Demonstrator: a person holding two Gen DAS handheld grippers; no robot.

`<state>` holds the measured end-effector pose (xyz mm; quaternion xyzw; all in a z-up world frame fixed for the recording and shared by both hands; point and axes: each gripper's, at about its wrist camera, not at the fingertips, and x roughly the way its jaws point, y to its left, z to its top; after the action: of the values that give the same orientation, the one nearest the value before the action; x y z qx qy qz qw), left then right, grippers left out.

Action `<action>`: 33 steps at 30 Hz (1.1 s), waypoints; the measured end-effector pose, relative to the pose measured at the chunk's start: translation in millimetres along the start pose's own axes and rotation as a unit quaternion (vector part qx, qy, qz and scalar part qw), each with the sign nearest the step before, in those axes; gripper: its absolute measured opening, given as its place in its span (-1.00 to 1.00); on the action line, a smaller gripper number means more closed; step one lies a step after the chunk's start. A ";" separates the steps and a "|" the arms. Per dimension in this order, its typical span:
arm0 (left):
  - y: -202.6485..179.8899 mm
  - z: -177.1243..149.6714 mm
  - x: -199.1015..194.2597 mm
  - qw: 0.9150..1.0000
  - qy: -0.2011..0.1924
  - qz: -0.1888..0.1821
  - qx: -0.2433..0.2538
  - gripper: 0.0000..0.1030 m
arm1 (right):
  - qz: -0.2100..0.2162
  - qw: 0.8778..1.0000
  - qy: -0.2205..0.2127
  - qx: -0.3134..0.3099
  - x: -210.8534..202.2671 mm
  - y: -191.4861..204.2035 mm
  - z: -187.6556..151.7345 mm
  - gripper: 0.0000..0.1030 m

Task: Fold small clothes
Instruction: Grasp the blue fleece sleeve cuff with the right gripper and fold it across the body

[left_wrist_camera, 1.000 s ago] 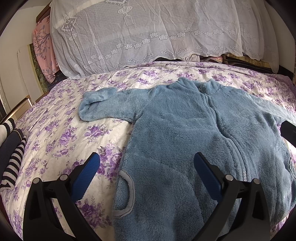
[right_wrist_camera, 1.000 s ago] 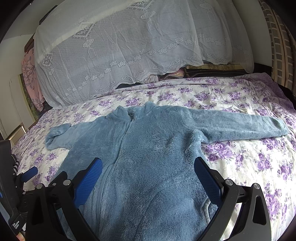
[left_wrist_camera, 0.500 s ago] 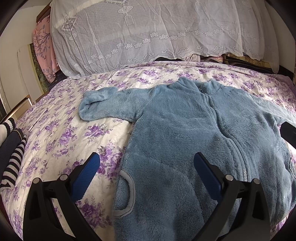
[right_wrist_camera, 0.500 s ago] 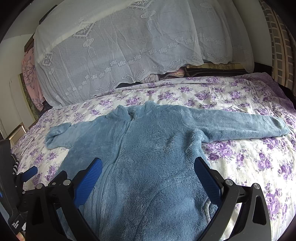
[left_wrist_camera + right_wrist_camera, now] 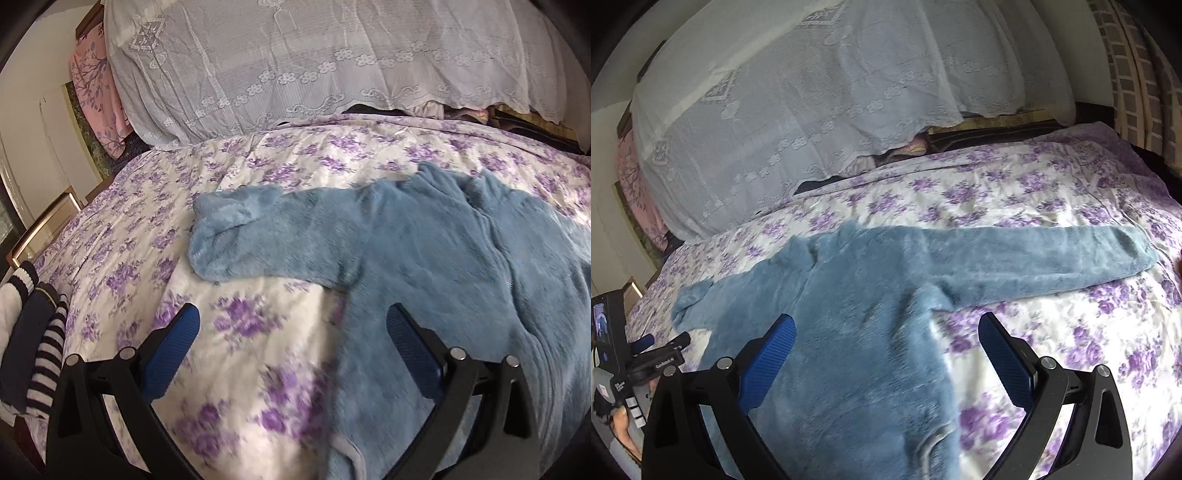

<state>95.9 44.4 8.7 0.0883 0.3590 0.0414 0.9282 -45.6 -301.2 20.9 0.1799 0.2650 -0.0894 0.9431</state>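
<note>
Looking along my left gripper (image 5: 293, 338), I see its two ribbed blue pads (image 5: 173, 341) spread wide, holding nothing, above the floral bedspread (image 5: 258, 321). One plush blue fleece jacket (image 5: 424, 254) lies flat from 12 to 3 o'clock, its short rumpled sleeve (image 5: 236, 236) toward 11. A pile of striped knitwear (image 5: 33, 332) sits at 9. Lace cloth (image 5: 314, 62) drapes across the top.

Through my right gripper (image 5: 886, 341), equally wide and empty, the same fuzzy jacket (image 5: 849, 314) fills the centre, one long sleeve (image 5: 1052, 254) stretched flat toward 2 o'clock. The left gripper's body (image 5: 628, 362) shows at 9.
</note>
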 end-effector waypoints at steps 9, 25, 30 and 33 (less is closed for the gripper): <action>15.9 55.3 76.6 0.990 0.004 0.132 0.055 0.92 | 0.019 0.992 0.061 0.113 37.7 -46.8 -13.8 0.93; 191.1 13.3 84.2 0.962 0.081 0.062 -0.252 0.92 | 0.020 0.996 0.045 0.080 31.2 -36.8 -8.7 0.93; 128.3 12.2 55.5 0.978 0.075 0.006 -0.196 0.91 | 0.032 0.992 0.028 0.118 22.8 -56.8 -2.7 0.93; 69.8 14.1 11.2 0.989 0.047 -0.062 -0.122 0.91 | 0.054 0.983 0.004 0.177 9.5 -83.6 7.2 0.93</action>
<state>112.7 112.6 25.1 -0.0501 0.3995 0.0313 0.9148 -56.3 -381.6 -2.8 0.3582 0.2387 -0.0830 0.8988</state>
